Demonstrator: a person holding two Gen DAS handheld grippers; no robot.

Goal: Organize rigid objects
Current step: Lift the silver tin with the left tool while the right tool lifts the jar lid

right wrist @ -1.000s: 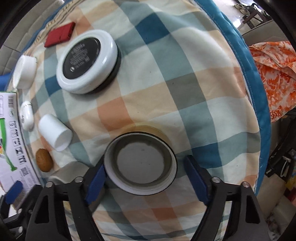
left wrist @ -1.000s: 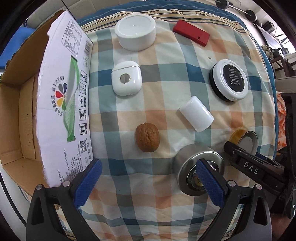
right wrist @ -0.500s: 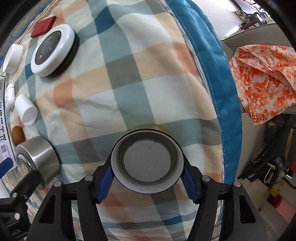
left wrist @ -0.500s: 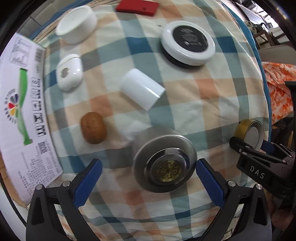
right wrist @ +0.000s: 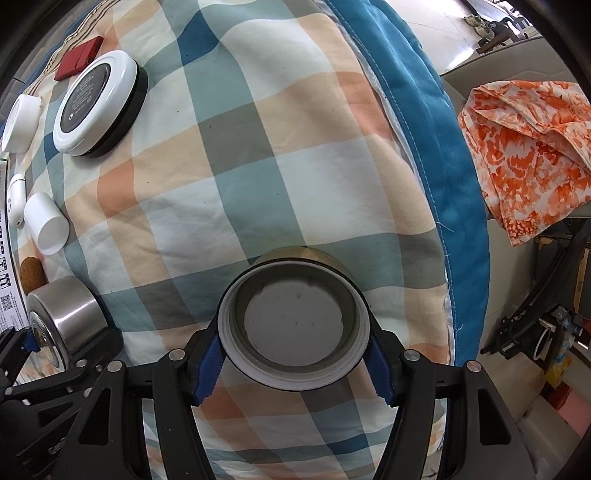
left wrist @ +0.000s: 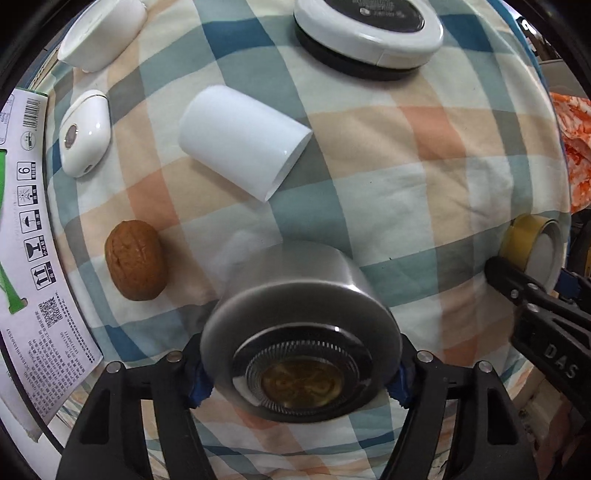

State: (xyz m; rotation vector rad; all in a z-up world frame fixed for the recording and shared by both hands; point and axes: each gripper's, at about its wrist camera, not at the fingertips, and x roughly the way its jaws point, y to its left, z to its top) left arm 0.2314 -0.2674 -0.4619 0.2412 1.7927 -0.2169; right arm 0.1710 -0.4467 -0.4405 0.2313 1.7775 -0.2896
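My left gripper is shut on a round steel tin with a gold centre; the tin also shows in the right wrist view. My right gripper is shut on a gold lid with a white rim, seen from its open side; it shows at the right edge of the left wrist view. On the checked cloth lie a walnut, a white cylinder, a white earbud case, a white bowl and a black-and-white round case.
A cardboard box with a white printed flap stands at the left of the cloth. A red flat case lies at the far edge. The blue cloth border and an orange patterned fabric are to the right.
My left gripper moved right and forward over the steel tin and closed on it. My right gripper closed on the lid and drew it toward the cloth's right edge.
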